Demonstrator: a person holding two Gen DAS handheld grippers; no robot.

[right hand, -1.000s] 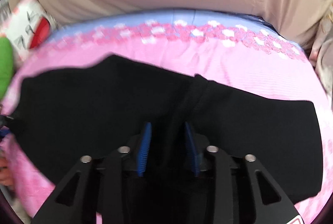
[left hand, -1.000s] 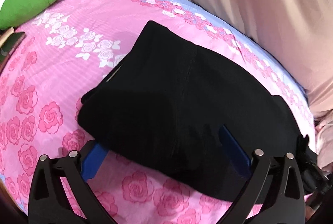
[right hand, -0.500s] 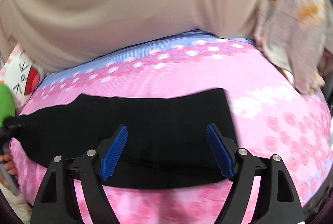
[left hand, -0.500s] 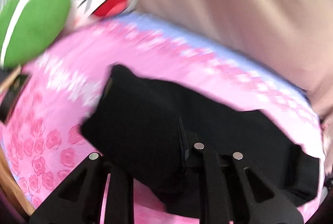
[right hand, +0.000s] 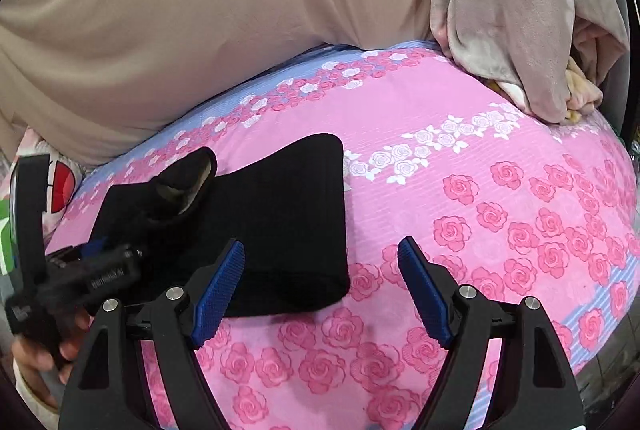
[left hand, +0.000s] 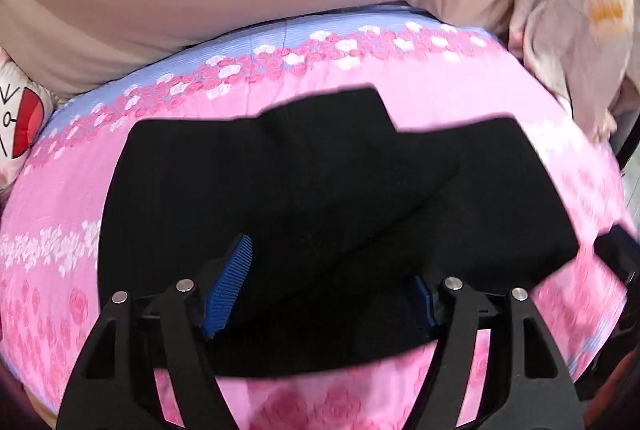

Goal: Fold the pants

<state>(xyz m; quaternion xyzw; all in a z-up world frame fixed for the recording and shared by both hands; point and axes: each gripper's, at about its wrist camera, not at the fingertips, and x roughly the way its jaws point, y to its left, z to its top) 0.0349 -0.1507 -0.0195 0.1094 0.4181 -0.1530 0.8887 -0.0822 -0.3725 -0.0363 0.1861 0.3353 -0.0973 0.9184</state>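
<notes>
Right now the biggest thing is the bed (right hand: pixel 500 198), with a pink sheet full of roses and a blue strip at its far edge. Behind it, at 12 o'clock, hangs a big tan curtain (right hand: pixel 200 10). A soft gray blanket (right hand: pixel 512 22) with an orange spot is bunched up at 1 o'clock in the right view.

Next are the black pants (left hand: pixel 300 198). They lie on the bed, folded over into a thick dark pile. One folded flap lies slanted across the top, and its corner pokes up toward 12 o'clock. In the right view the pants (right hand: pixel 280 222) sit at 9 o'clock, with a straight edge down their right side and a little curled bump at their far left.

A white pillow (left hand: pixel 20 118) with a red mouth peeks in at 9 o'clock in the left view.

The left tool (left hand: pixel 324 290) has its blue pads spread wide. The pants fill the space between the pads and cover most of the right pad. I cannot tell if the pads touch the cloth.

The right tool (right hand: pixel 320 286) is spread wide too. Its left pad is over the near edge of the pants, and its right pad is over bare pink sheet. In that view the left tool (right hand: pixel 96 250) is seen at 9 o'clock, right at the pants.
</notes>
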